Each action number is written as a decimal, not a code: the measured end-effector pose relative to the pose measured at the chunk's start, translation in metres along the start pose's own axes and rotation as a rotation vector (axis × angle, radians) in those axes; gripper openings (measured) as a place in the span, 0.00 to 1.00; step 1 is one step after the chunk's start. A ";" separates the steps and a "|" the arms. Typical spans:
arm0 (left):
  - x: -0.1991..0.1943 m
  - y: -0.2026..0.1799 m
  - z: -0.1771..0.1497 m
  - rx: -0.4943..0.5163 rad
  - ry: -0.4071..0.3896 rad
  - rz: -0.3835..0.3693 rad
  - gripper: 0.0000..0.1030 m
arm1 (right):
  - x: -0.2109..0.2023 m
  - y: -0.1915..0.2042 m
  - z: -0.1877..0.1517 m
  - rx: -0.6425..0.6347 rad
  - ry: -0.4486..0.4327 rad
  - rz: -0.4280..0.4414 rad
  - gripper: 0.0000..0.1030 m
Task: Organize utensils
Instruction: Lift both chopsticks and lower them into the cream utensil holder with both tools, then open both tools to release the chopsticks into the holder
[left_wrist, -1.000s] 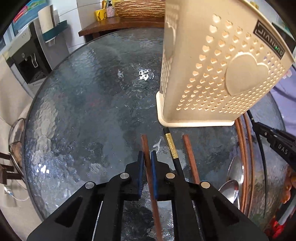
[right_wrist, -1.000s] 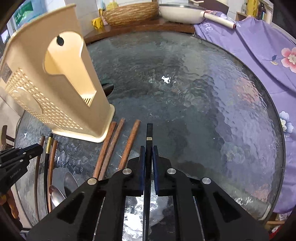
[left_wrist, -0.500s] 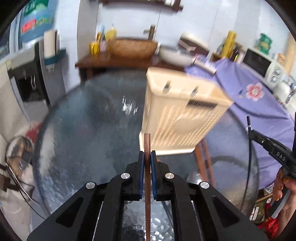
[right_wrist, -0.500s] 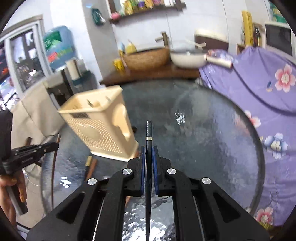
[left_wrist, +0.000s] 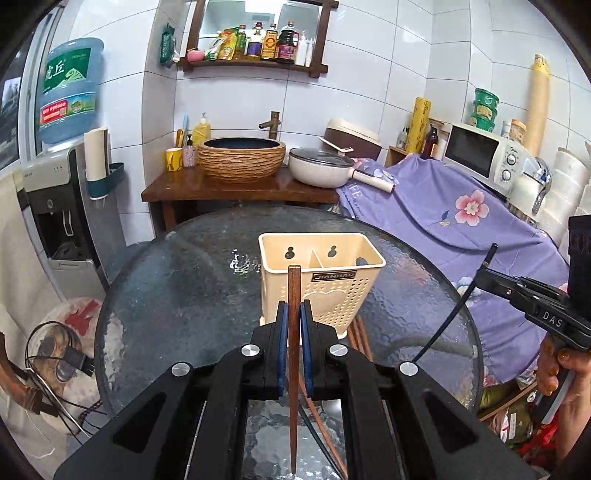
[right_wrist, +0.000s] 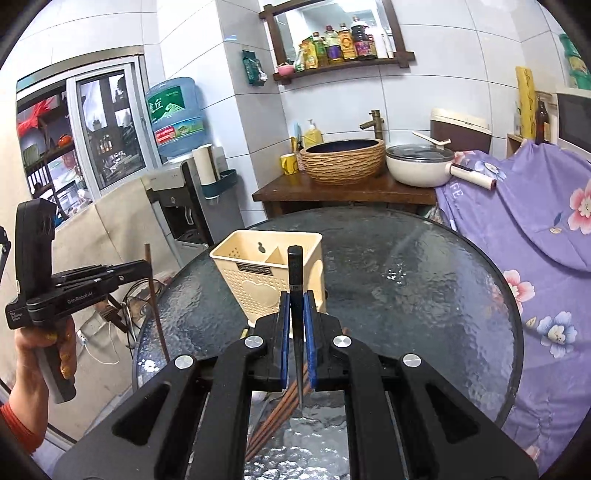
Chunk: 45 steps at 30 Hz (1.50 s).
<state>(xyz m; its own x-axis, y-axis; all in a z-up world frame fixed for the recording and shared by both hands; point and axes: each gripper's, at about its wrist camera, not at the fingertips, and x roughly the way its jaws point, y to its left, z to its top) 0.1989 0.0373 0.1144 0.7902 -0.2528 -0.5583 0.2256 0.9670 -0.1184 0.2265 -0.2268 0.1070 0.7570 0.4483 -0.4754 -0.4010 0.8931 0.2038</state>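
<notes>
A cream utensil holder (left_wrist: 325, 273) (right_wrist: 258, 273) with two compartments stands upright on the round glass table (left_wrist: 166, 295) (right_wrist: 424, 295). My left gripper (left_wrist: 294, 310) is shut on a brown wooden chopstick (left_wrist: 294, 288), raised above the table just short of the holder. My right gripper (right_wrist: 296, 301) is shut on a black chopstick (right_wrist: 295, 269), also lifted in front of the holder. Each gripper shows in the other's view, the right gripper (left_wrist: 480, 275) and the left gripper (right_wrist: 149, 267), chopsticks upright. Several brown chopsticks (right_wrist: 280, 410) (left_wrist: 360, 336) lie on the glass at the holder's base.
Behind the table a wooden counter (left_wrist: 221, 188) carries a basin and a white pan (left_wrist: 321, 170). A purple flowered cloth (left_wrist: 461, 221) covers furniture at the right. A water dispenser (left_wrist: 55, 192) stands at the left. A person's hands hold both gripper handles.
Both grippers rose well above the table and tilted up toward level, each carrying its chopstick. The holder, close and large before, now sits lower and farther, its open top visible.
</notes>
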 end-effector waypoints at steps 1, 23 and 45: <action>0.000 0.001 0.000 0.002 -0.002 0.000 0.07 | 0.001 0.001 0.002 -0.004 -0.002 0.000 0.08; -0.061 -0.028 0.161 -0.003 -0.223 0.016 0.07 | -0.017 0.032 0.175 0.004 -0.147 -0.009 0.08; 0.086 0.002 0.087 -0.079 0.060 0.104 0.07 | 0.119 -0.002 0.102 0.080 0.063 -0.117 0.08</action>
<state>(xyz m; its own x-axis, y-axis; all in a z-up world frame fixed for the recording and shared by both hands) 0.3172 0.0144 0.1376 0.7709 -0.1511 -0.6188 0.0971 0.9880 -0.1203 0.3702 -0.1713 0.1368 0.7610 0.3401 -0.5525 -0.2675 0.9403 0.2105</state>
